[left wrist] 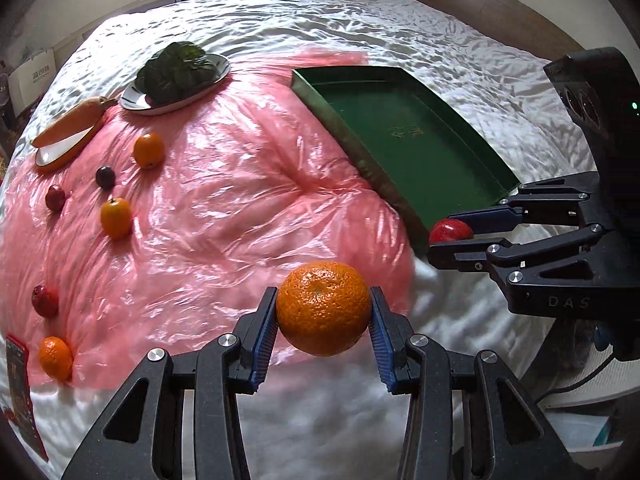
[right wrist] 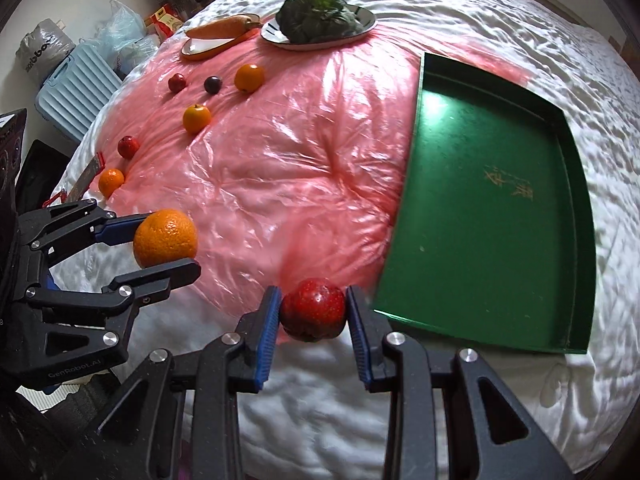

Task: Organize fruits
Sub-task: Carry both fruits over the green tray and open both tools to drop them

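- Gripping a large round orange mandarin (left wrist: 323,307): left gripper (left wrist: 323,320) has its blue-padded fingers clamped on both sides, fruit held above the near edge of the bed.
- Right gripper (right wrist: 313,314) clamped on a shiny red apple (right wrist: 313,309), held just near-left of the near-left corner of the shallow green rectangular tray (right wrist: 500,264).
- Tray sits on the white quilted bedspread (right wrist: 520,20), right of the pink plastic sheet (right wrist: 280,152); no fruit inside it.
- Loose on the sheet's left side: three small oranges (right wrist: 249,77), (right wrist: 196,118), (right wrist: 111,181), two small red fruits (right wrist: 177,82), (right wrist: 128,146), one dark plum (right wrist: 213,84).
- Far end: carrot (right wrist: 222,27) on an orange-rimmed oval dish (right wrist: 200,49), leafy greens (right wrist: 316,16) on a white plate (right wrist: 276,36).
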`<state>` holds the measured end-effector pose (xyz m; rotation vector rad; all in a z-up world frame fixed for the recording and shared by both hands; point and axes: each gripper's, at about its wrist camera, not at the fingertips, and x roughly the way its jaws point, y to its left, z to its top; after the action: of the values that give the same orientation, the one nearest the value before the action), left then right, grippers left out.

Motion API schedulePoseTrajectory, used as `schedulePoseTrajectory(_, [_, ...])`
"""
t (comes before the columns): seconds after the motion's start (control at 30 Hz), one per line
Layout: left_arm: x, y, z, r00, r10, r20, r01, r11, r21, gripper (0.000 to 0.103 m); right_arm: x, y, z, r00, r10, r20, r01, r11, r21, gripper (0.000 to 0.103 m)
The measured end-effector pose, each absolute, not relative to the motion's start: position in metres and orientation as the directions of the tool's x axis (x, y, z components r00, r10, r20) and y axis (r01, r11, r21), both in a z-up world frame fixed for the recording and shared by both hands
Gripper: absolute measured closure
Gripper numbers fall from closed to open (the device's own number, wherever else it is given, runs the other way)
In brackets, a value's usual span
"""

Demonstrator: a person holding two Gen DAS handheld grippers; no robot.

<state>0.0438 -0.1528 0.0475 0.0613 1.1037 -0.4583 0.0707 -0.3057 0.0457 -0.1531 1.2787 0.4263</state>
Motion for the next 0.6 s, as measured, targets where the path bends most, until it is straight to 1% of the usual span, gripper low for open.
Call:
schedulePoseTrajectory(0.13, [0.044, -0.202, 0.055, 0.338, -0.393, -0.855, 0.479, 0.854, -0.204, 0.065, 0.071, -0.362, 0.053, 0.261, 0.142, -0.955, -0.299, 0.952, 0.060, 0.046])
schedulePoseTrajectory(0.27, [0.060, -0.237, 0.065, 0.348, -0.427, -0.835, 0.525, 0.827, -0.204, 0.065, 0.084, -0.403, 0.061, 0.324, 0.097, -0.941, -0.230, 0.973, 0.021, 0.046])
schedulePoseTrajectory(0.4, [0.092, -0.254, 0.072, 0.395, -0.420, -0.817, 0.520, 0.836, -0.177, 0.065, 0.109, -0.422, 0.065, 0.389, 0.092, -0.917, -0.194, 0.981, 0.016, 0.046])
schedulePoseTrajectory(0.6, [0.150, -0.257, 0.064, 0.438, -0.367, -0.820, 0.452, 0.879, -0.152, 0.065, 0.165, -0.425, 0.059, 0.465, 0.121, -0.877, -0.208, 0.978, 0.024, 0.046])
